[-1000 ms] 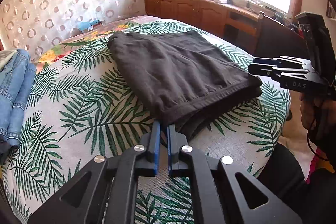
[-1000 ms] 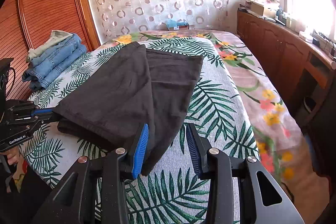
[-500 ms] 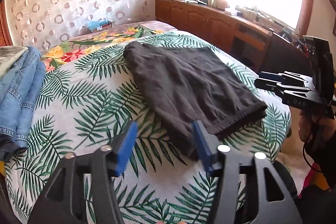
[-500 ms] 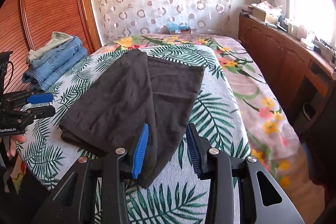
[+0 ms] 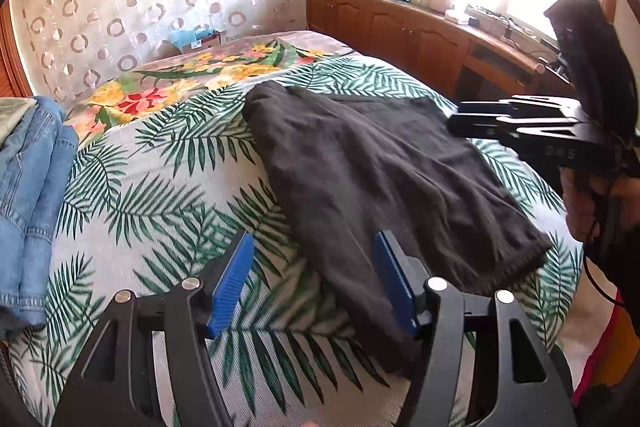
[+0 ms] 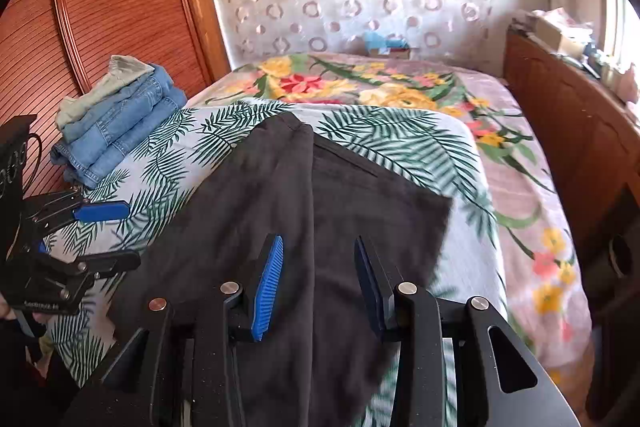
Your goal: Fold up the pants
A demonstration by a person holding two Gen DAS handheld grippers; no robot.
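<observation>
the black pants (image 5: 384,179) lie folded on the bed (image 5: 160,195); our left tongs (image 5: 312,283) and right tongs (image 6: 316,279) gape, holding nothing; perhaps one fold left.

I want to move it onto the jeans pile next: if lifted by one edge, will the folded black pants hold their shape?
Probably not: the black pants drape softly over the bed, so they would likely sag and unfold. The cloth looks thin, so probably light.
</observation>
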